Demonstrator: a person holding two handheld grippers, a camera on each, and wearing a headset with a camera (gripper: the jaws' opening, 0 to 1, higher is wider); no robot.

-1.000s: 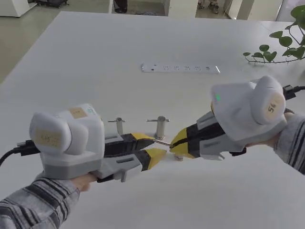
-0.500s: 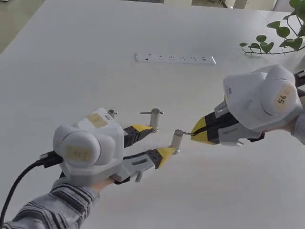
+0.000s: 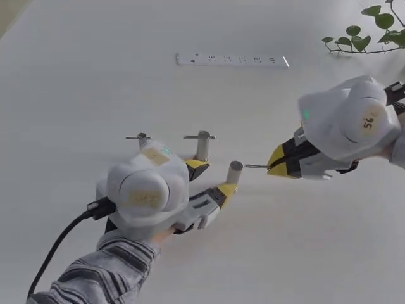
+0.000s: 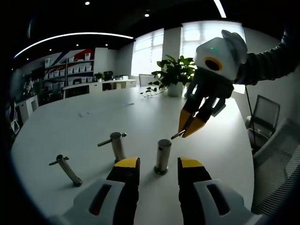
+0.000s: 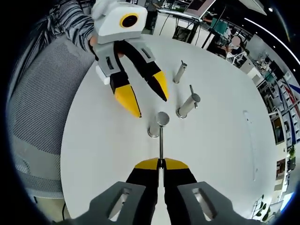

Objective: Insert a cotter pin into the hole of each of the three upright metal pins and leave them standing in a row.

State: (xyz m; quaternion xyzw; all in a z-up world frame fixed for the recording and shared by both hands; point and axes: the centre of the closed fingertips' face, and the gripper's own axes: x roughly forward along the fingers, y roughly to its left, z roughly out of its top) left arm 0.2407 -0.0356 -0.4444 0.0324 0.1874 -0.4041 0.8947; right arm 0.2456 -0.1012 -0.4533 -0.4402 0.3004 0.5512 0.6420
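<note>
Three metal pins stand in a row on the white table (image 3: 95, 76). The left pin (image 3: 142, 137) and middle pin (image 3: 202, 146) each carry a cotter pin through the top. The right pin (image 3: 234, 171) (image 4: 162, 154) (image 5: 157, 124) has a bare top. My left gripper (image 3: 212, 177) (image 4: 158, 165) is open, its jaws on either side of the right pin without touching it. My right gripper (image 3: 276, 166) (image 5: 161, 162) is shut on a cotter pin (image 3: 256, 166) (image 5: 161, 140), level, with its tip at the right pin's top. Whether the tip is inside the hole is unclear.
A white power strip (image 3: 231, 60) lies farther back on the table. A leafy plant (image 3: 373, 31) (image 4: 176, 75) stands at the far right corner. Chairs and a person's sleeve (image 5: 70, 18) sit beyond the near table edge.
The left gripper has drawn back from the cotter pin and now straddles the right pin. The right gripper has shifted right and up with the cotter pin. The head camera has also moved.
</note>
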